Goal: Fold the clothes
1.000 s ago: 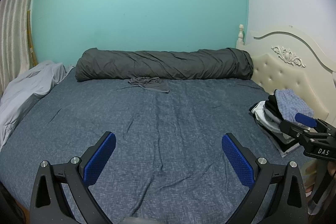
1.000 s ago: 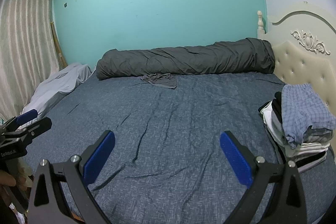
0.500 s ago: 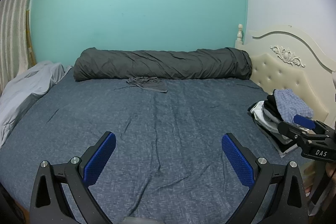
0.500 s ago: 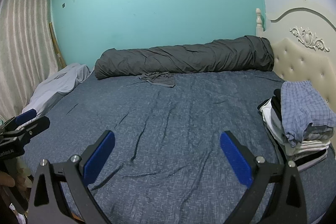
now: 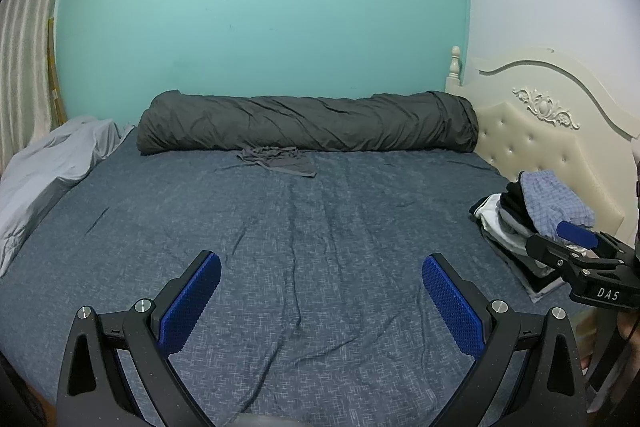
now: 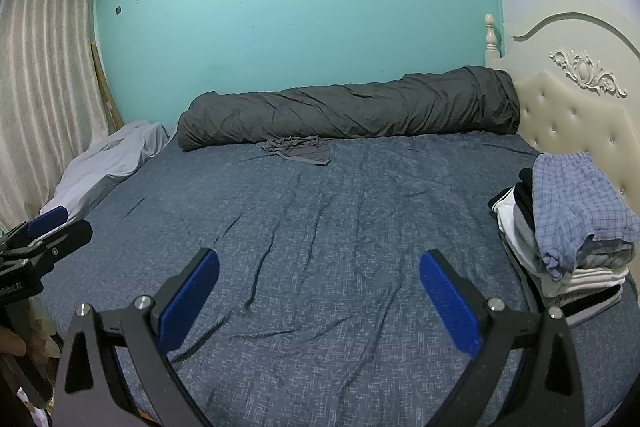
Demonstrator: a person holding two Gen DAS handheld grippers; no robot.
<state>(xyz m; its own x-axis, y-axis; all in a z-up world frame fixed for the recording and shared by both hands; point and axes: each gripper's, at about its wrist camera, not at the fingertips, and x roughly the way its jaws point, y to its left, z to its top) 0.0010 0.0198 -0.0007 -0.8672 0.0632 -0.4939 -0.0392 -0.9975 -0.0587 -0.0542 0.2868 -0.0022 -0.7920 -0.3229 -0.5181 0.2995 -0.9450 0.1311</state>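
Note:
A crumpled grey garment (image 5: 278, 161) lies at the far side of the blue bed sheet (image 5: 304, 239), against a rolled dark grey duvet (image 5: 308, 123); it also shows in the right wrist view (image 6: 298, 150). A stack of folded clothes (image 6: 560, 227) topped by blue checked shorts sits at the right by the headboard, and shows in the left wrist view (image 5: 532, 215). My left gripper (image 5: 320, 301) is open and empty over the near edge of the bed. My right gripper (image 6: 318, 297) is open and empty beside it.
A cream padded headboard (image 6: 576, 115) bounds the right side. A pale grey sheet (image 5: 52, 163) is bunched at the left edge. A curtain (image 6: 40, 67) hangs at the left, and a teal wall (image 5: 260, 7) stands behind the bed.
Both grippers have pulled back and lifted slightly, so the bed looks a little farther away. Both stay open and empty. The clothes have not moved.

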